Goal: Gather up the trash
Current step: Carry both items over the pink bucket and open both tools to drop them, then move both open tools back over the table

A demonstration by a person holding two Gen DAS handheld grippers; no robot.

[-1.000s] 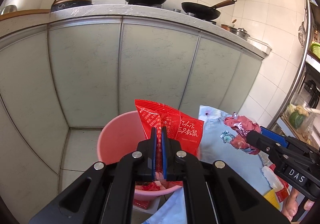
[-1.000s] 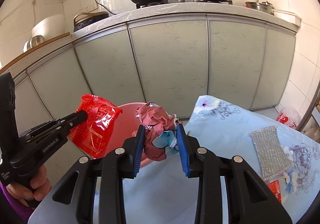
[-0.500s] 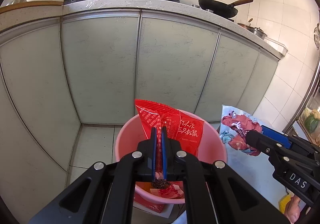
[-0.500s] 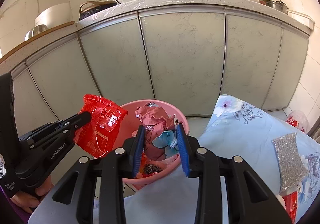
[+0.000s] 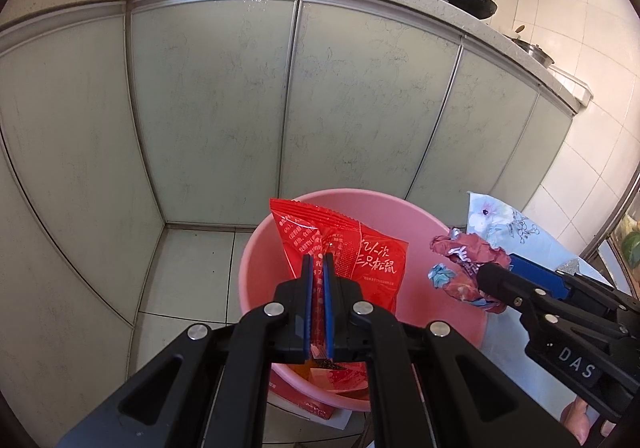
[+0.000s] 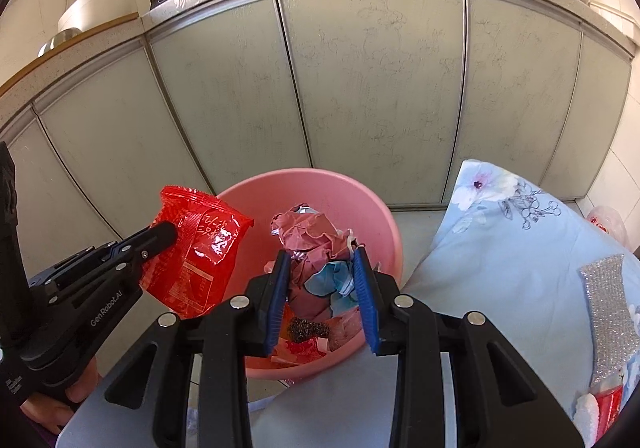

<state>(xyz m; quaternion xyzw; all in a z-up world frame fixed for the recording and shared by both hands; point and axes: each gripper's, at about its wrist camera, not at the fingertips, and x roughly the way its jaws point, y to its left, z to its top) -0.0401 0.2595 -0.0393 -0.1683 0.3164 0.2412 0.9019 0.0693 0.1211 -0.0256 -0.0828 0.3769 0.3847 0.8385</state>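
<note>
Left hand-held gripper [image 5: 316, 276] has its jaws pressed together on a red snack wrapper [image 5: 352, 252], which hangs over the pink basin [image 5: 448, 232] on the floor. Right hand-held gripper [image 6: 322, 276] pinches a crumpled wad of wrappers [image 6: 310, 238] above the same basin, whose bottom already holds scraps. The step in hand looks like the drop-off: both loads sit over the opening. Next, I judge, each gripper needs to spread its jaws while staying inside the rim, so nothing flutters onto the floor tiles.
</note>
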